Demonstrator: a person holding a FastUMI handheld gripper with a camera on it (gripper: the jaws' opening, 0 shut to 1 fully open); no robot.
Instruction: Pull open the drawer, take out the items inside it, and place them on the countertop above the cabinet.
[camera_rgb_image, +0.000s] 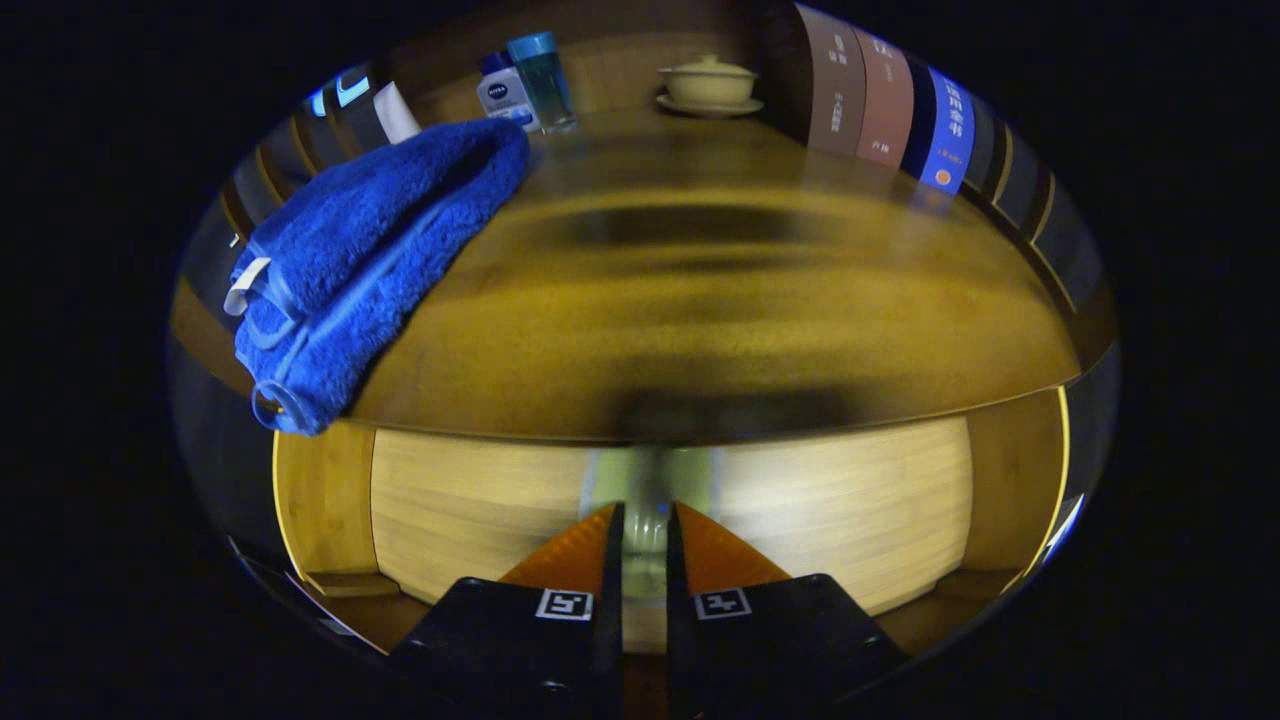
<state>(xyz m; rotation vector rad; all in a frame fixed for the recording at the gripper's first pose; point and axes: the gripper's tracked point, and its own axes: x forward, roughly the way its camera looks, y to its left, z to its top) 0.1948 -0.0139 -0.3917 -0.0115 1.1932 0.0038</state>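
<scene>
In the gripper view, your gripper (645, 525) has its fingers drawn close together around the drawer's handle (648, 500), a pale upright bar in the middle of the drawer front (830, 510). The picture is smeared there, so you cannot tell whether both fingers truly press on the handle or merely flank it. The drawer looks closed or barely started, and the items inside it are hidden, so judge the task as near its beginning.

Your main risk is a slip: if the grip is loose, a pull may slide the fingers off the handle. Pull straight back too; a slanted tug could jam the drawer in its frame.

Above, on the countertop (720, 300), a blue towel (370, 250) lies along the left side and hangs over the front left corner. A jerk that shakes the cabinet might drag it off. Bottles (528, 85) at the back left, a lidded bowl (708, 82) at the back edge and books (890, 100) at the back right stand well apart from your fingers.
</scene>
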